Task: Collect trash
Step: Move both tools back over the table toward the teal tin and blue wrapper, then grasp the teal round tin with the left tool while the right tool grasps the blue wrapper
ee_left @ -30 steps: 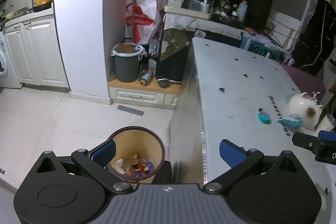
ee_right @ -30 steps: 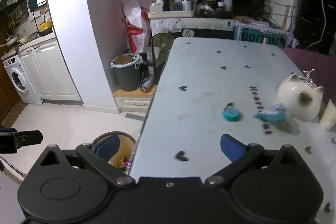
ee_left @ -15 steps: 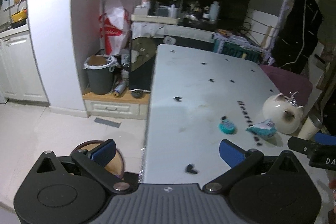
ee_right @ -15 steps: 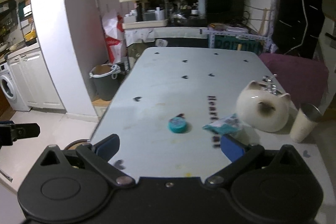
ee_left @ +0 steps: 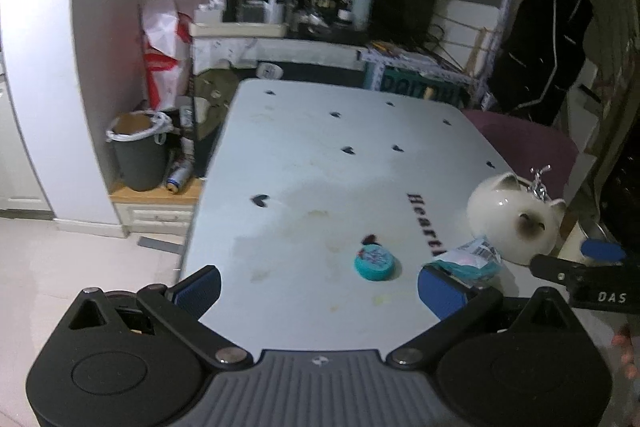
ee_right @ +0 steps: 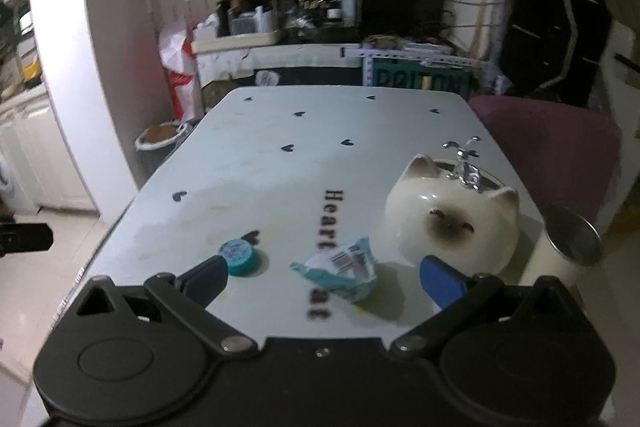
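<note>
A round teal lid [ee_left: 374, 262] [ee_right: 238, 257] lies on the white table [ee_left: 320, 155] [ee_right: 320, 131]. A crumpled teal wrapper [ee_left: 470, 259] [ee_right: 340, 269] with a barcode lies just right of it. My left gripper [ee_left: 320, 285] is open above the table's near edge, the lid lying ahead between its fingers. My right gripper [ee_right: 324, 277] is open, and the wrapper sits ahead between its fingers. The right gripper's fingertip [ee_left: 600, 250] shows at the right edge of the left wrist view.
A white cat-shaped ceramic pot [ee_left: 516, 217] [ee_right: 452, 219] stands right of the wrapper, with a metal-topped cup [ee_right: 568, 243] beside it. A grey bin [ee_left: 138, 151] sits by the wall at far left. Cluttered shelves [ee_right: 240, 11] and a dark red chair [ee_right: 552, 147] stand behind the table.
Both grippers swung right from the floor bin to over the table. The teal lid and wrapper now lie closer, ahead of the open fingers. The brown bin has left the view.
</note>
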The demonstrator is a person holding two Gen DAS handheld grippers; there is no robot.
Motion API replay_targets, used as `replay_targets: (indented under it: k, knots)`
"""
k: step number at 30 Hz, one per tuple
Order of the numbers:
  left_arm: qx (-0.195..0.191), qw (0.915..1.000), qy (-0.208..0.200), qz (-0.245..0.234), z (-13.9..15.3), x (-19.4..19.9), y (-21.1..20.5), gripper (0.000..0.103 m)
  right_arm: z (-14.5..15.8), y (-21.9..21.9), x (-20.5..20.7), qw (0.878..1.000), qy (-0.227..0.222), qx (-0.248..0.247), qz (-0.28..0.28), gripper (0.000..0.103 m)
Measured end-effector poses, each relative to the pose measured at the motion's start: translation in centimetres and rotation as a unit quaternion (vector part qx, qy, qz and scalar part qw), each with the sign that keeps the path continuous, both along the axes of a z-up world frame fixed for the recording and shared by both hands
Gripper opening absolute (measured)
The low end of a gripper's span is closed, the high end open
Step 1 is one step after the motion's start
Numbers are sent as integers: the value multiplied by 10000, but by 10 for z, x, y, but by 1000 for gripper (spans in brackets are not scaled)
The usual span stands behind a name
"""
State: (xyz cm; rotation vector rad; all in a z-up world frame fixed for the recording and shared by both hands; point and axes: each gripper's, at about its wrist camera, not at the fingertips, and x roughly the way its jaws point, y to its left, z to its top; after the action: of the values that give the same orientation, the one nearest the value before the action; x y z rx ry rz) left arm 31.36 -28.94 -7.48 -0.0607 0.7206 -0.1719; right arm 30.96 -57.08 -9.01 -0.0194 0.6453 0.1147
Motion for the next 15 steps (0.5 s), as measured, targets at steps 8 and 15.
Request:
replay_targets:
  k: [8,15]
  knots:
    - [-147,9993,341,-27,-41,50,-28,103,-52,1,39,9918,152,-848,947,103]
    - [-132,9986,507,-100,-71,83,-46,103,-94,12,70,9846,167,-1369,1070,101]
